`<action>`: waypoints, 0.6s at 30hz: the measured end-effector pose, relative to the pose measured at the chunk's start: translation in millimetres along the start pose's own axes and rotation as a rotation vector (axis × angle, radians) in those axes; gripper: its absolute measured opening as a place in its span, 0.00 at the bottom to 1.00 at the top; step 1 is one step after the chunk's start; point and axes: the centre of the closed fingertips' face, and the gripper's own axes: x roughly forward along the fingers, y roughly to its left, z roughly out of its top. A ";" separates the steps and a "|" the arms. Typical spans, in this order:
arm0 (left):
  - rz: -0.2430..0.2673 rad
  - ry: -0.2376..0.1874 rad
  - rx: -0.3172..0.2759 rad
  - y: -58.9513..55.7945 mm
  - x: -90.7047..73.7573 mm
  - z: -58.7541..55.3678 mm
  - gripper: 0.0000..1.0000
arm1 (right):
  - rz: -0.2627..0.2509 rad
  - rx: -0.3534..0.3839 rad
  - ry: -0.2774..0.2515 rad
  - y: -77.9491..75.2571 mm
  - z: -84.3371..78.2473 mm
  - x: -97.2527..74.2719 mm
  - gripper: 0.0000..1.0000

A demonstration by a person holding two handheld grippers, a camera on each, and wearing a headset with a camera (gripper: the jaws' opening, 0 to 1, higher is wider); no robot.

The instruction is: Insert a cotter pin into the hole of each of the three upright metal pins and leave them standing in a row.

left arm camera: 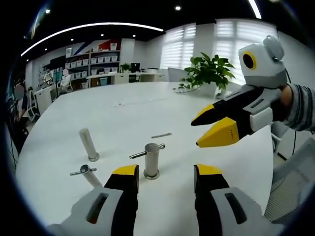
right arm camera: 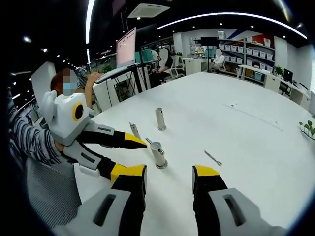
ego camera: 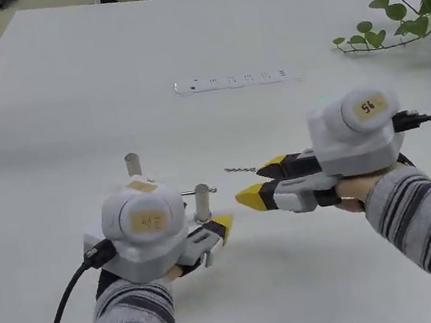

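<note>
Left gripper (left arm camera: 166,174), jaws spread empty, sits just short of the cottered pin (left arm camera: 151,160); a nudge could topple it. Right gripper (right arm camera: 170,174), spread too, hangs beside it. A loose cotter pin (left arm camera: 161,134) lies beyond; a second pin (left arm camera: 90,177) leftward seems tipped.

Three metal pins (left arm camera: 151,158); three cotter pins (left arm camera: 161,135); one power strip (ego camera: 234,81); one leafy plant (left arm camera: 206,73)

The right hand-held gripper (ego camera: 253,186) carries a round sticker (ego camera: 367,107), tan in colour, on top of its white housing, and the handwritten number on it reads 56. The left hand-held gripper (ego camera: 219,227) has a pale sticker (ego camera: 145,221) on its own white housing; faint handwritten marks show there, too washed out to read
</note>
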 end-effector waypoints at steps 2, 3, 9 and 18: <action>-0.004 -0.012 0.012 -2.7 -6.7 2.1 0.47 | 0.007 0.010 -0.009 2.1 4.1 0.4 0.36; -0.003 -0.011 0.016 -3.2 -9.1 2.3 0.49 | 0.011 0.016 -0.012 2.9 5.9 0.9 0.37; -0.002 -0.027 0.018 -3.9 -30.0 6.2 0.57 | 0.041 0.047 -0.033 6.4 19.1 6.7 0.43; 0.044 -0.062 -0.010 10.1 -57.4 8.8 0.71 | 0.079 0.049 -0.059 16.4 43.5 29.2 0.47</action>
